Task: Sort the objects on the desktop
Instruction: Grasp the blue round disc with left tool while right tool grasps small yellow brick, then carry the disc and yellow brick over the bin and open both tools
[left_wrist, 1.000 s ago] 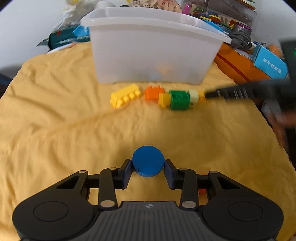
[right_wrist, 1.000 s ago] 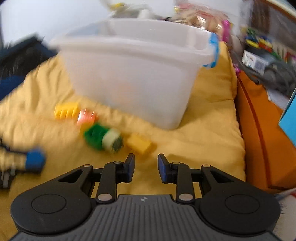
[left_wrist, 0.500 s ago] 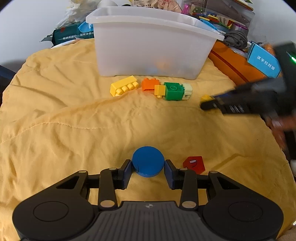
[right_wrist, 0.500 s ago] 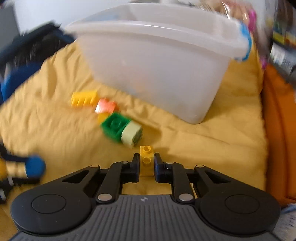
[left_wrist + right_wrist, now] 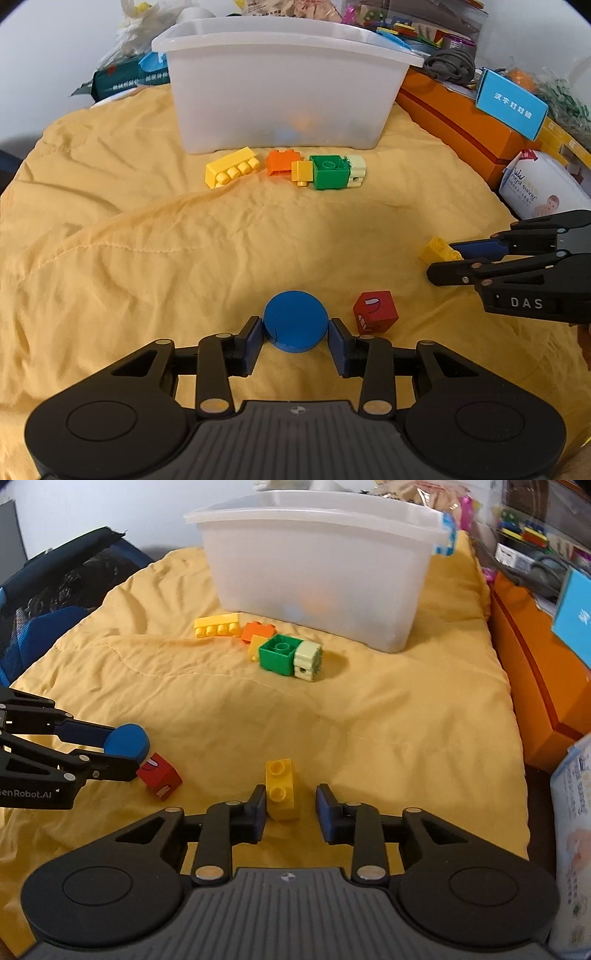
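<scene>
My left gripper is shut on a blue disc, pads against both its sides. A red cube lies just right of it on the yellow cloth. My right gripper has its jaws opening around a small yellow brick that lies on the cloth; the right pad stands off it. Seen from the left wrist, the right gripper and that brick are at the right. A white bin stands at the back.
Before the bin lie a long yellow brick, an orange brick, a small yellow piece, a green brick and a pale green one. Orange boxes and a wipes pack line the right edge.
The right gripper shut on the small yellow brick beside the row, carried it nearer and to the right, then spread its jaws. The left gripper kept its hold on the disc.
</scene>
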`<control>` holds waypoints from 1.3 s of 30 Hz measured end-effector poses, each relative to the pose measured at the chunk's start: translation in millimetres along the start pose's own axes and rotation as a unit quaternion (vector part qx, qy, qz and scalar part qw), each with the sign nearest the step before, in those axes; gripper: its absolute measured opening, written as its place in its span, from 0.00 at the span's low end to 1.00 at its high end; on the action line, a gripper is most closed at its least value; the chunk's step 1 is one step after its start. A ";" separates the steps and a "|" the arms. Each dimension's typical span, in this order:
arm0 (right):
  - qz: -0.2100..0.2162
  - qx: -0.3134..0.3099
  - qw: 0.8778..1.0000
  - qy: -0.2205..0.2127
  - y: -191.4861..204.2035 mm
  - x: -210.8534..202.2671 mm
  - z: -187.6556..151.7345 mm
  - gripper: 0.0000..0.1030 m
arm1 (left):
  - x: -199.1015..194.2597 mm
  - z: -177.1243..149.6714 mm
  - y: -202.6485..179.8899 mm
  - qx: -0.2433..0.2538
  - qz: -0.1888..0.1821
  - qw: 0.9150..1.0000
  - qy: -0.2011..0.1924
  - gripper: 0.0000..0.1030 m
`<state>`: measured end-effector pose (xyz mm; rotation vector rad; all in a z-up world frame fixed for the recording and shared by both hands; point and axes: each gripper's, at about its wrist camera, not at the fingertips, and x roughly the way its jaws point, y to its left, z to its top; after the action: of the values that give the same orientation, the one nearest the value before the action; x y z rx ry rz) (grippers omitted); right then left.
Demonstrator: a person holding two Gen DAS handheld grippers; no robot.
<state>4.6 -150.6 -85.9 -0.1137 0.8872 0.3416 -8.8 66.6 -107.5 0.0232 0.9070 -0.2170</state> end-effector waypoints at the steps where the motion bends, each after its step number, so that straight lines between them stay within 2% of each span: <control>1: -0.002 -0.002 1.000 -0.001 1.2 -0.2 -1.7 0.30 | 0.0 -0.2 0.3 0.000 -0.001 1.000 -0.004 0.40; 5: -0.009 -0.022 1.000 -0.003 8.8 -1.3 -2.8 0.17 | -7.7 3.3 1.5 -0.008 -0.001 1.000 -0.021 0.40; 12: -0.021 -0.039 0.999 -0.016 12.2 -11.5 8.9 0.17 | -32.6 26.8 3.2 -0.001 0.011 0.998 -0.063 0.40; 19: -0.043 -0.038 0.995 -0.080 -0.5 -33.6 54.6 0.17 | -56.5 93.1 3.2 0.009 0.020 0.989 -0.145 0.40; 24: -0.063 -0.041 0.989 -0.124 -11.9 -39.3 101.1 0.17 | -60.0 142.2 -1.9 0.032 0.038 0.982 -0.185 0.40; 28: -0.073 -0.049 0.986 -0.142 -17.3 -36.9 138.8 0.17 | -50.4 177.6 5.7 0.018 0.029 0.983 -0.182 0.40; 31: -0.072 -0.057 0.985 -0.143 -22.0 -29.2 164.5 0.17 | -37.2 200.7 10.9 0.022 0.041 0.984 -0.171 0.40; 34: -0.054 -0.051 0.989 -0.125 -27.7 -18.3 185.7 0.17 | -21.3 221.6 14.8 0.022 0.048 0.987 -0.153 0.40; 39: -0.040 -0.013 0.995 -0.091 -41.1 6.7 215.9 0.17 | 5.0 233.8 20.7 0.028 0.063 0.991 -0.116 0.40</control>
<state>182.1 -136.3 43.1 -0.1390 0.6969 0.2830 180.2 59.9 31.4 0.1042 0.6644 -0.1249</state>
